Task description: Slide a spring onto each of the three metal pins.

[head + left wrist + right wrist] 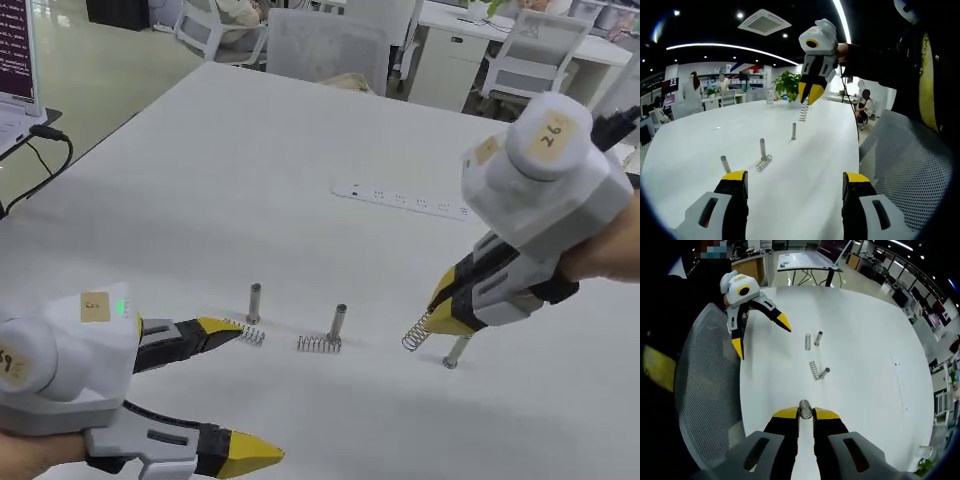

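Your right gripper (435, 322), sticker (548, 136) reading "26", right of frame, clenches a spring (415, 333) beside a pin (455, 352). Your left gripper (258, 392), lower left, gapes released; its label (95, 306) is illegible.

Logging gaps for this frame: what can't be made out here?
- Right gripper view: the third pin is hidden under the right gripper and its held spring.
- Head view: the held spring's upper end is hidden between the jaws.
- Head view: the power strip has its right end behind the right gripper.
- Head view: the laptop is cut by the left edge, and its screen text is too small to read.
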### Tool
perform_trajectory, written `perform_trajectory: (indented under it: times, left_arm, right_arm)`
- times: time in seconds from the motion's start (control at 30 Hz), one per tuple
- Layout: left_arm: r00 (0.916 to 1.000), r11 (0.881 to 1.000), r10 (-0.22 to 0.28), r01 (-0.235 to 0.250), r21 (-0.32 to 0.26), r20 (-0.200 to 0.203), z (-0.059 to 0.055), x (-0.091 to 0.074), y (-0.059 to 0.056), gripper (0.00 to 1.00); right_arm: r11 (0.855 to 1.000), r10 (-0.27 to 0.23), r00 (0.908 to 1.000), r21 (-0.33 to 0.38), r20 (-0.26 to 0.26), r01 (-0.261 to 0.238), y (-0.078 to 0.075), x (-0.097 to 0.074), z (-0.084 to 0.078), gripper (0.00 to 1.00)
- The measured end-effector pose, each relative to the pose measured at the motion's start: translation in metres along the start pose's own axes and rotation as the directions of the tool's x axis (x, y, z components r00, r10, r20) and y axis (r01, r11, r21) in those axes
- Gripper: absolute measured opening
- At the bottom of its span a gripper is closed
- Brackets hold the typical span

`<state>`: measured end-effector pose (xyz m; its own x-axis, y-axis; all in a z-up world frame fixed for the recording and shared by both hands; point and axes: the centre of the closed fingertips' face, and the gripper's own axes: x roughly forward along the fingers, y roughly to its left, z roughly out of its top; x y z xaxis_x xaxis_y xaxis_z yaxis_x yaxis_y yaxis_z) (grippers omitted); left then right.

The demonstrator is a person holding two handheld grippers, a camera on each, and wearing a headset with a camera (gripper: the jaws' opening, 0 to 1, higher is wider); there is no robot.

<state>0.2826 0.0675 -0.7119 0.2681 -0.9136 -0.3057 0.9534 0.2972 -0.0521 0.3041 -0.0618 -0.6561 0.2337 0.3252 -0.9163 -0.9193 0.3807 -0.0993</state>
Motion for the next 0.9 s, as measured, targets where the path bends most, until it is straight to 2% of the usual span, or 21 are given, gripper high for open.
perform_trajectory:
  times: [0.27,0.4,0.57,0.9]
  left_arm:
    - [0.9999,1.0,0.012,-0.012,-0.003,0.009,0.002,-0.002,0.002,0.73]
    - [0.9999,1.0,0.012,-0.012,-0.004,0.008,0.002,-0.002,0.002,0.73]
    - [0.9999,1.0,0.014,-0.014,-0.004,0.008,0.002,-0.003,0.002,0.73]
    - [0.9999,1.0,0.015,-0.015,-0.005,0.008,0.002,-0.004,0.002,0.72]
  right_arm:
    - [0.999,-0.044,0.999,0.026,-0.002,0.044,-0.022,-0.018,-0.005,0.07]
    - [0.997,-0.07,0.9971,0.03,-0.03,0.071,-0.033,-0.022,-0.014,0.07]
    - [0.995,-0.085,0.9937,0.037,-0.073,0.088,-0.042,-0.023,-0.029,0.07]
    - [0.993,-0.084,0.9895,0.075,-0.117,0.093,-0.054,-0.017,-0.05,0.07]
